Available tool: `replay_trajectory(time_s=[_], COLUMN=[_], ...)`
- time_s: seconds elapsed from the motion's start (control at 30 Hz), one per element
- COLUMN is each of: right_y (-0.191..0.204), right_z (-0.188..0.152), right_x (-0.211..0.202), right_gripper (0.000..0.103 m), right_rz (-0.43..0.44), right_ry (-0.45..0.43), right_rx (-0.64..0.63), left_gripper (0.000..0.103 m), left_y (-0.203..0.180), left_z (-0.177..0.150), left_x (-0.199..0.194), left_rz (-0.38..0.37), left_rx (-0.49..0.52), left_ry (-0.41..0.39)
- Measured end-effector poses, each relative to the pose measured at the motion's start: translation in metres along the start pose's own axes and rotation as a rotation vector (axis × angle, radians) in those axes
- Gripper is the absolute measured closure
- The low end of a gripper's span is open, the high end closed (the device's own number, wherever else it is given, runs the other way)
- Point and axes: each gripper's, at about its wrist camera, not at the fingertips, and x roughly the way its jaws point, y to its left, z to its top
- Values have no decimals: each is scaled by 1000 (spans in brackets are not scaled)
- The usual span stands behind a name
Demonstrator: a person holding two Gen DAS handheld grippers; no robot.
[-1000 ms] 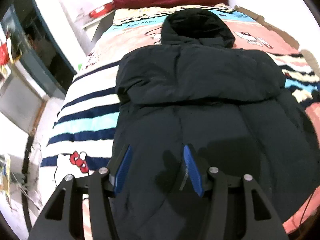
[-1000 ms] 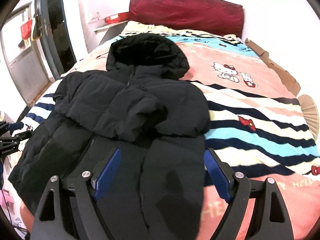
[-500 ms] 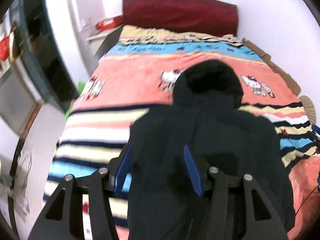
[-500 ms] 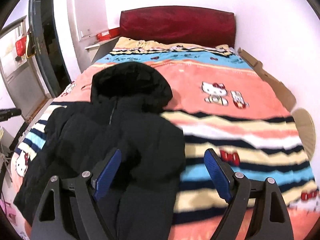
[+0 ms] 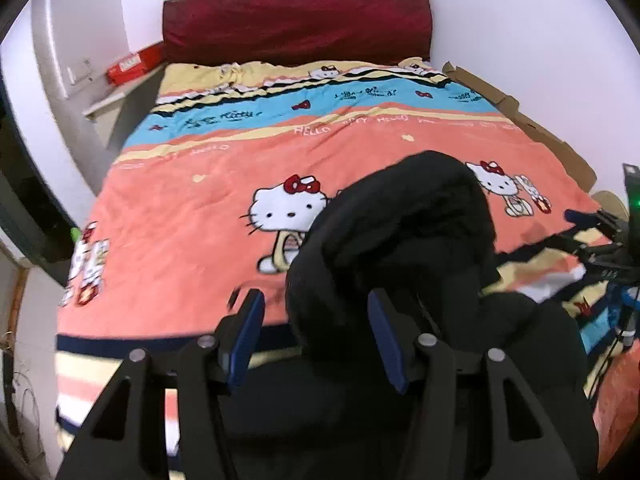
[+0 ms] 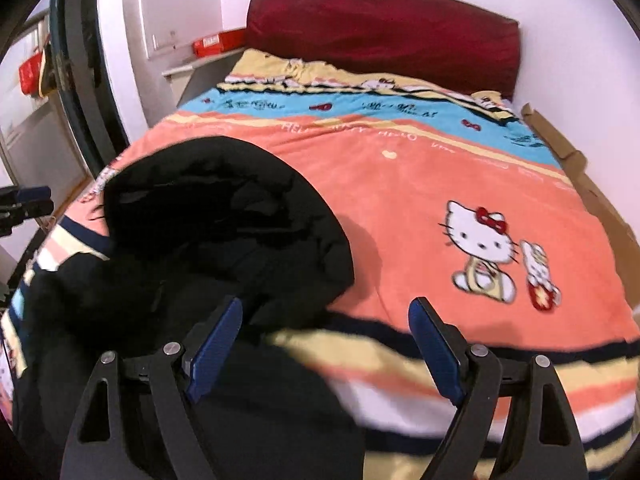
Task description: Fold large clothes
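A black hooded puffer jacket (image 5: 400,240) lies on the bed with its hood toward the headboard. It also shows in the right wrist view (image 6: 208,240) at the left. My left gripper (image 5: 316,336) is open and hovers over the jacket near the left base of the hood, holding nothing. My right gripper (image 6: 328,344) is open and hovers over the jacket's right shoulder edge and the striped sheet, holding nothing. The lower jacket is hidden below both views.
The bed (image 5: 200,216) has a pink, blue and striped cartoon-cat sheet and a dark red headboard (image 5: 296,20). A red box (image 5: 134,65) sits on a ledge at the left. Cardboard (image 5: 532,128) lines the bed's right side by the wall. A doorway (image 6: 76,80) is at the left.
Both grippers have moved forward along the jacket from its body to the hood, staying open. The hood now fills the near view and more bare sheet shows ahead.
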Motion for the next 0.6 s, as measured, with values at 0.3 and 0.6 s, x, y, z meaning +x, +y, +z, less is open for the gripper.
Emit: replay_trajectory(time_s=[0.3,0.6], right_y=[16,39], right_z=[44,64], right_x=[105,143], right_gripper=[17,25], right_rz=[-18,1], right_ry=[12,22], right_rx=[-159,-212], left_gripper=[51,51], left_y=[-5,-23], left_z=[22,30], left_x=[77,110], left_rz=[-121,-106], left_rx=[106,155], left_ry=[24,23])
